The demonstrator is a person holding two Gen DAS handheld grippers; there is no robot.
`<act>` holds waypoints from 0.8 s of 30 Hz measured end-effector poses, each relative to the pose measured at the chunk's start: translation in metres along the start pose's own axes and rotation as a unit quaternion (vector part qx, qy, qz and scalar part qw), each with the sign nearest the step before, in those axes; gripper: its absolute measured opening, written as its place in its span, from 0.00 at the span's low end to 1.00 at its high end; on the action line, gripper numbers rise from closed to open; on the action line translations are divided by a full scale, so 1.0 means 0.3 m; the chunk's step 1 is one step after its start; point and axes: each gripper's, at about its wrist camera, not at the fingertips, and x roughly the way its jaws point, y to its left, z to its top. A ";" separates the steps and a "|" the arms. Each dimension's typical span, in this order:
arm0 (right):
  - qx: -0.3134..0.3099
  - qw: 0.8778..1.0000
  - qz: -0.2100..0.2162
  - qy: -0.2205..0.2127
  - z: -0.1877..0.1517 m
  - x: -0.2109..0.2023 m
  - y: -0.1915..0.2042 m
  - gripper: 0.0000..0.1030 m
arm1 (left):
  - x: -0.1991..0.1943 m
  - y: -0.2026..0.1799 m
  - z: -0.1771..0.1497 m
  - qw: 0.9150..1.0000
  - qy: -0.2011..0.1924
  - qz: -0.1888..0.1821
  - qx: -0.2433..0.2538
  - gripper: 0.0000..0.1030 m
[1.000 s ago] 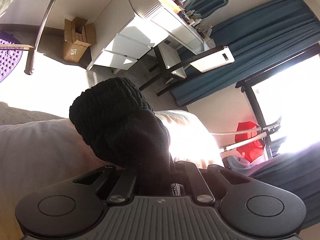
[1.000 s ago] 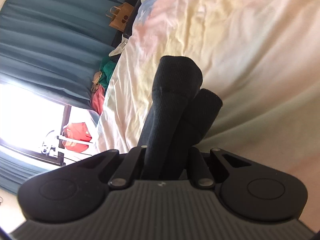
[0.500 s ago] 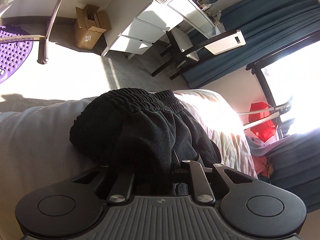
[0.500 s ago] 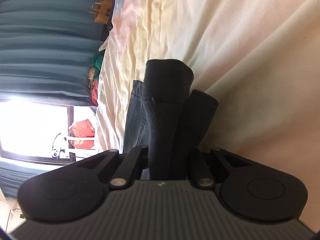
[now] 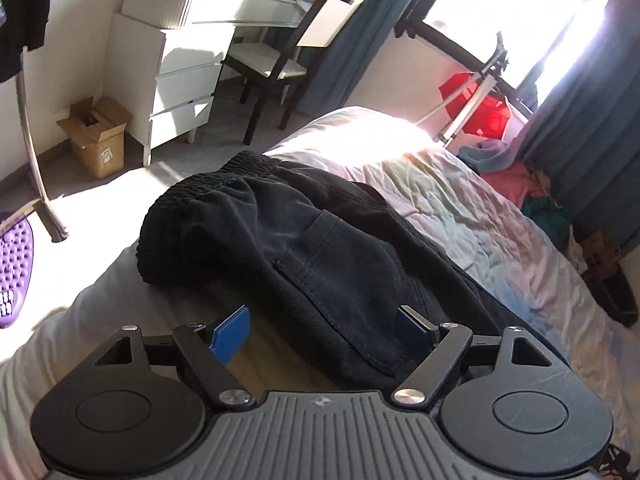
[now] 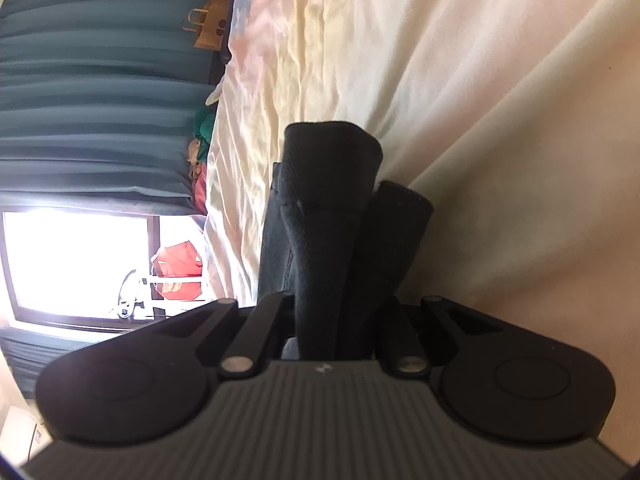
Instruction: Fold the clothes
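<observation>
A pair of black shorts [image 5: 304, 248] lies on the bed, its elastic waistband toward the foot of the bed and a back pocket facing up. My left gripper [image 5: 324, 332] is open just behind the shorts, its blue pads on either side of the near hem, holding nothing. In the right wrist view my right gripper [image 6: 340, 320] is shut on a bunched fold of the same black shorts [image 6: 332, 200], which stands up between its fingers and hides the fingertips. The pale bed sheet [image 6: 460, 80] lies beyond it.
The bed [image 5: 460, 208] has a wrinkled pale sheet. Beyond it stand a white dresser [image 5: 176, 64], a chair [image 5: 288, 52], a cardboard box [image 5: 100, 136], a metal rack leg [image 5: 36, 152] and a purple mat [image 5: 12, 276]. Clothes are piled by the blue curtain [image 5: 532, 188].
My left gripper has opened and let go of the shorts, which now lie spread on the bed. My right gripper stays shut on its fold, lower toward the sheet.
</observation>
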 end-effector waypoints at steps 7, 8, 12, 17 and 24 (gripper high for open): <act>-0.016 1.000 -0.005 -0.018 -0.022 -0.032 0.007 0.10 | 0.107 -0.324 -0.066 0.994 -0.062 -0.036 0.088 0.87; -0.018 1.000 -0.005 -0.022 -0.026 -0.037 0.009 0.10 | 0.145 -0.371 -0.086 0.992 -0.063 -0.039 0.100 0.87; -0.028 0.999 -0.006 -0.028 -0.034 -0.059 0.019 0.10 | 0.305 -0.524 -0.154 0.990 -0.059 -0.047 0.122 0.87; -0.045 0.998 -0.014 -0.031 -0.040 -0.073 0.028 0.10 | 0.501 -0.667 -0.231 0.985 -0.040 -0.029 0.166 0.87; -0.052 0.998 -0.019 -0.037 -0.048 -0.066 0.032 0.10 | 0.723 -0.684 -0.360 0.962 0.008 0.035 0.269 0.88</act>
